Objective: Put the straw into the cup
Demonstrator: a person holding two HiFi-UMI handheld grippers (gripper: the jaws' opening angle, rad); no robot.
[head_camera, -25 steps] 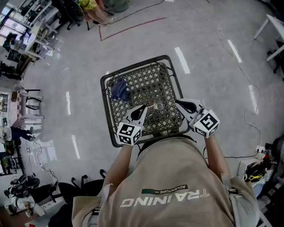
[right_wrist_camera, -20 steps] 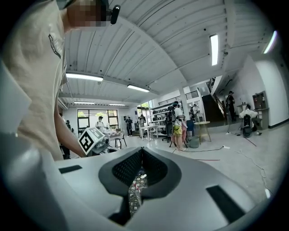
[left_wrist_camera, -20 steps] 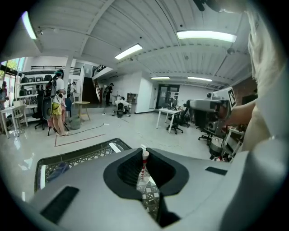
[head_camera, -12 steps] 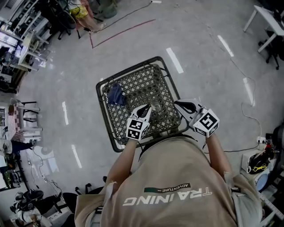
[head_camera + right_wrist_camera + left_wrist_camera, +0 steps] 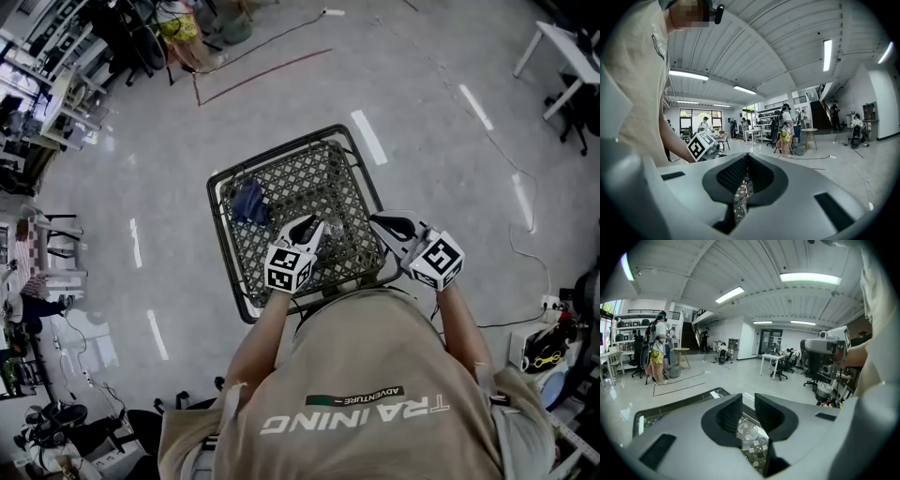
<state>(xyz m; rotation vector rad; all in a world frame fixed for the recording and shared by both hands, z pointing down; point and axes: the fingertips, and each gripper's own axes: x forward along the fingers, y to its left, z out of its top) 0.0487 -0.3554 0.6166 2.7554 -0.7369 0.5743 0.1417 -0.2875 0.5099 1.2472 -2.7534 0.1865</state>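
A clear plastic cup (image 5: 332,228) stands on the black lattice table (image 5: 219,246), near its front edge. My left gripper (image 5: 312,226) is just left of the cup and open. In the left gripper view the cup (image 5: 748,431) shows through the gap just beyond the jaws of the left gripper (image 5: 748,405), not gripped. My right gripper (image 5: 379,223) hovers at the table's right front corner. In the right gripper view the jaws of the right gripper (image 5: 746,165) are nearly closed, with a red-and-white striped straw (image 5: 746,189) in the slit between them.
A crumpled blue cloth (image 5: 248,200) lies on the table's far left part. Grey floor surrounds the small table, with a red line (image 5: 262,67) on it. Desks, chairs and people stand at the room's edges, far from the table.
My left gripper has moved forward and right, from the table's front edge up to the cup. The right gripper has stayed in about the same place.
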